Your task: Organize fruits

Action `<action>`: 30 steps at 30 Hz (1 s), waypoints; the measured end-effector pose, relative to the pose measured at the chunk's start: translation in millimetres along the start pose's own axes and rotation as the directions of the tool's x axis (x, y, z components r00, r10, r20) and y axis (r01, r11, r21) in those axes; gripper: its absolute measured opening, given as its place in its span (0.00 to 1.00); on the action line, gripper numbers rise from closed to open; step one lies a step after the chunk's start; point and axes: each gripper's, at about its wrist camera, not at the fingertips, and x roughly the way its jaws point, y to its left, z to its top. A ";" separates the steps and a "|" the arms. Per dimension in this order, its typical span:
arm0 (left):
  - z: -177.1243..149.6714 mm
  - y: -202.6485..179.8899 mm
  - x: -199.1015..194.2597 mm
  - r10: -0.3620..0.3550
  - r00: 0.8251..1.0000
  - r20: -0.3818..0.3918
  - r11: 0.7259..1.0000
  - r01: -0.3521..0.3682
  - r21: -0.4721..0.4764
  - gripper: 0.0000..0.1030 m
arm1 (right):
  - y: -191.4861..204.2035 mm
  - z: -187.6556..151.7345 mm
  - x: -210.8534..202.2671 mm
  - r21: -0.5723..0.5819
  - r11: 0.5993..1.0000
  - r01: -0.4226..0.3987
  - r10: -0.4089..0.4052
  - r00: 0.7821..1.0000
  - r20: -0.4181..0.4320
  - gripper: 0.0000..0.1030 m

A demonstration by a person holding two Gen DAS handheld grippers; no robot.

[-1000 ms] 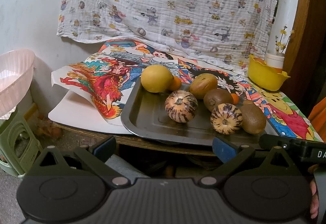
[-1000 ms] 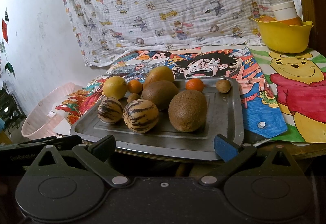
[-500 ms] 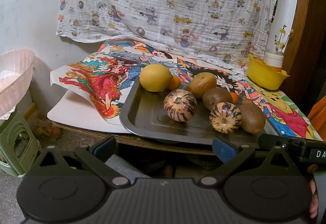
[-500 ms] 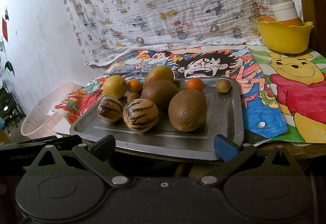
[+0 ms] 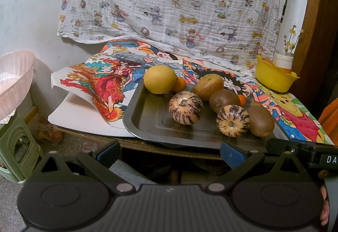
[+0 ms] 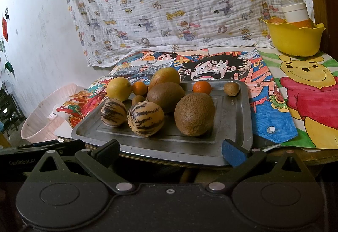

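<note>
- A pink basket point(image 5: 12, 79) sits far left of the tray point(image 6: 236, 126), off the counter point(image 6: 295, 160) and lower than it, atop a green stool point(image 5: 14, 147).
- The left gripper point(image 5: 169, 152) hangs in front of the tray's near edge, short of the counter, its jaws apart and holding nothing.
- Coloured drawings point(image 5: 95, 82) cover the counter left of and behind the tray.
- On the tray's left end lies a yellow lemon point(image 6: 118, 88), with a small orange point(image 6: 139, 88) touching its right side.
- Two striped fruits point(image 6: 145, 119) lie side by side near the tray's front, the left one just in front of the lemon.
- Three kiwis point(image 6: 194, 113) fill the tray's middle: one at the back, one in the centre, the largest nearest the front.
- A second small orange point(image 6: 201, 87) and a small brown fruit point(image 6: 231, 88) rest along the tray's back edge, toward its right end.
- The right gripper point(image 6: 170, 150) hovers at the tray's near edge, jaws spread wide and empty.
- A bear drawing point(image 6: 310, 92) lies on the counter to the right of the tray.
- A yellow bowl point(image 6: 293, 38) stands on the counter well behind and right of the tray, against the printed cloth point(image 6: 179, 6).
</note>
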 end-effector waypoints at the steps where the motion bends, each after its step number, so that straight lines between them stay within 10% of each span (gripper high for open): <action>1: 0.2 0.5 0.0 0.000 1.000 0.001 1.000 0.000 -0.001 1.00 | -0.4 -0.1 0.0 0.000 1.000 0.000 0.000 1.000 0.000 0.99; 30: -3.3 -2.5 1.0 -0.002 1.000 -0.006 1.000 0.002 -0.002 0.99 | 0.7 -0.1 0.0 -0.004 1.000 0.002 -0.002 1.000 0.000 1.00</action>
